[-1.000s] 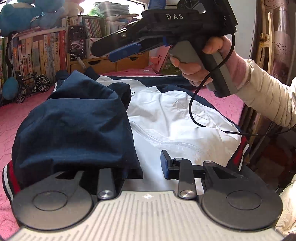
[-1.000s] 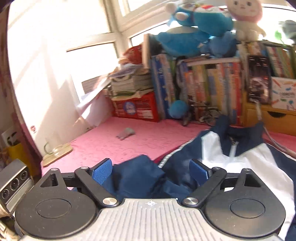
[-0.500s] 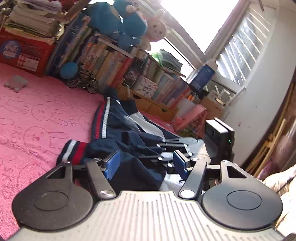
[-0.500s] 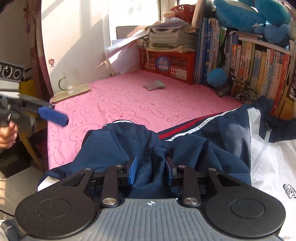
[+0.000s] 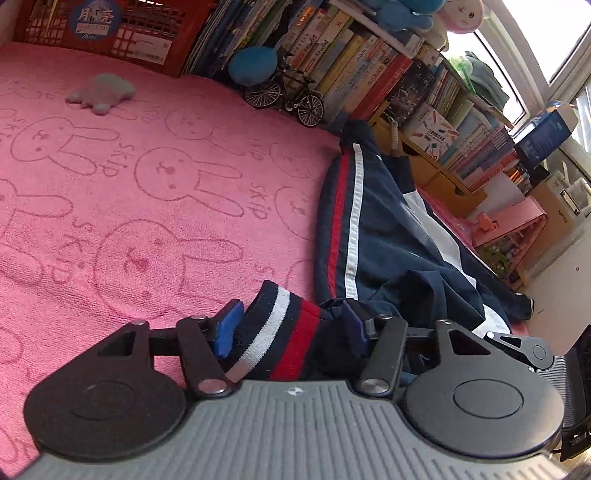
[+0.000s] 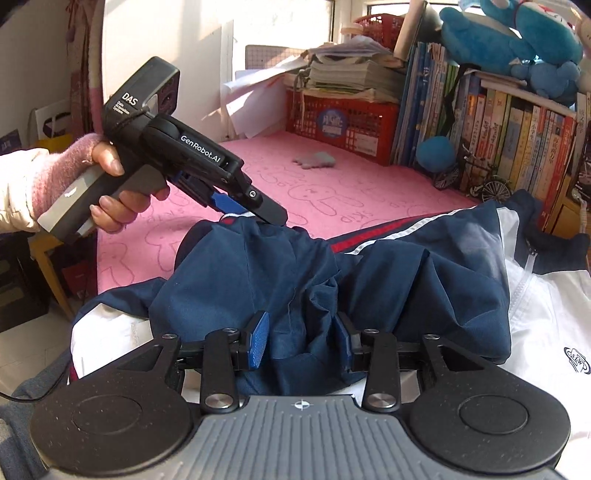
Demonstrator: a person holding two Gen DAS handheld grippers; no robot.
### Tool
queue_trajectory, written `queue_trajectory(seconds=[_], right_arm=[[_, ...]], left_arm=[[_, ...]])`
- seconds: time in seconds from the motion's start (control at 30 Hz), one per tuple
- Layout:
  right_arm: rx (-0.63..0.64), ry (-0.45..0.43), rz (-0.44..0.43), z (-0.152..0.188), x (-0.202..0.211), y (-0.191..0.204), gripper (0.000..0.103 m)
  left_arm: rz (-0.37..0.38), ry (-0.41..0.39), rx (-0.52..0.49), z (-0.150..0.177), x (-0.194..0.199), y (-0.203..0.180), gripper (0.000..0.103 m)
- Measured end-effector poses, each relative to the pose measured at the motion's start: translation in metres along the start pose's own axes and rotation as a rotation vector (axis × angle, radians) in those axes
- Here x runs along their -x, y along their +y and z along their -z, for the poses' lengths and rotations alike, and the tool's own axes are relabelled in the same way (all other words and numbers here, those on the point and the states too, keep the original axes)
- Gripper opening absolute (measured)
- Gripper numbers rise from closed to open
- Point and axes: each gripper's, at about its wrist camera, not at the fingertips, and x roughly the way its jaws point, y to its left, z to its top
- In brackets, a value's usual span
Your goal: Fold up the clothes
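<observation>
Both claws just moved: the left gripper (image 5: 290,326) closed on the striped cuff (image 5: 275,328) at the bottom middle. The right gripper (image 6: 301,338) opened a bit but pinches the blue sleeve (image 6: 295,280), low in its view. I think a sleeve fold comes next.

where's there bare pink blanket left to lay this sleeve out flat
Free: the wide stretch of pink blanket between the jacket, the red crate and the small grey toy. Crowded: along the books, where the model bicycle stands.

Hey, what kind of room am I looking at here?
Probably a child's bedroom or study corner at home. A pink bunny-print cover lies under the navy and white jacket, a packed row of books lines the back, and blue plush toys sit on top.
</observation>
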Motion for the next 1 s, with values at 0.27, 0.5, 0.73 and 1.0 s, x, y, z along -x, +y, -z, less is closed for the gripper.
queue_trajectory(seconds=[0.27, 0.5, 0.73, 1.0], right_arm=[[-0.124, -0.054, -0.15, 0.001, 0.04, -0.023, 0.064], [0.134, -0.158, -0.11, -0.03, 0.064, -0.007, 0.091], [0.466, -0.053, -0.082, -0.032, 0.006, 0.056, 0.062], [0.611, -0.126, 0.006, -0.011, 0.013, 0.111, 0.029]], left_arm=[[0.192, -0.086, -0.143, 0.011, 0.043, -0.044, 0.009], [0.322, -0.007, -0.327, 0.032, 0.053, -0.085, 0.011], [0.365, 0.026, -0.213, 0.047, 0.064, -0.07, 0.022], [0.454, -0.068, 0.346, 0.06, 0.057, -0.013, 0.066]])
